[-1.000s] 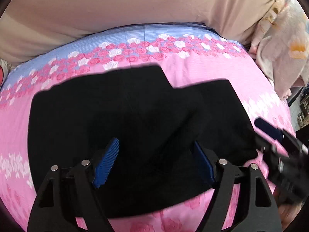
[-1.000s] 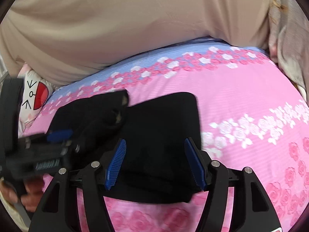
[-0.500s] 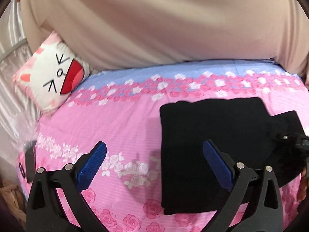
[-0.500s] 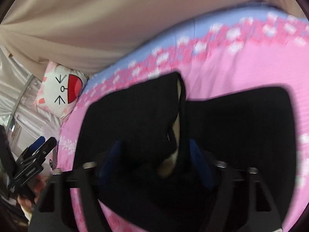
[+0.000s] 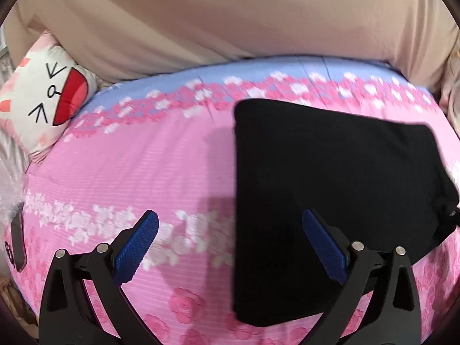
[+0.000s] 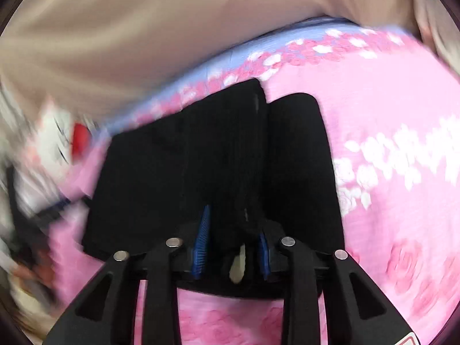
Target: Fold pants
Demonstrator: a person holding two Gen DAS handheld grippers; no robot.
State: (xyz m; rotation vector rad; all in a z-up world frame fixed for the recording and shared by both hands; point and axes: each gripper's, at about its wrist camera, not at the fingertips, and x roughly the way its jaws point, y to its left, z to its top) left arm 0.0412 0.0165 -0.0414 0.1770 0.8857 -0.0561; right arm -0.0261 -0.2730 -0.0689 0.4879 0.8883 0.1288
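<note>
The black pants [image 5: 330,178] lie folded in a compact rectangle on the pink flowered bed sheet [image 5: 138,169]. My left gripper [image 5: 230,247] is open and empty, above the pants' left edge, with its right finger over the cloth. In the right wrist view the pants [image 6: 201,158] fill the middle. My right gripper [image 6: 233,244] is shut on a raised fold of the pants at their near edge. A pale tag shows between its blue pads.
A white cat-face pillow [image 5: 43,97] sits at the far left of the bed. A beige curtain or cover [image 5: 230,14] hangs behind the bed. A dark flat object [image 5: 17,238] lies at the bed's left edge. The right wrist view is motion-blurred.
My left gripper swung left off the pants and stays open. My right gripper closed on a fold of the pants and is moving with it.
</note>
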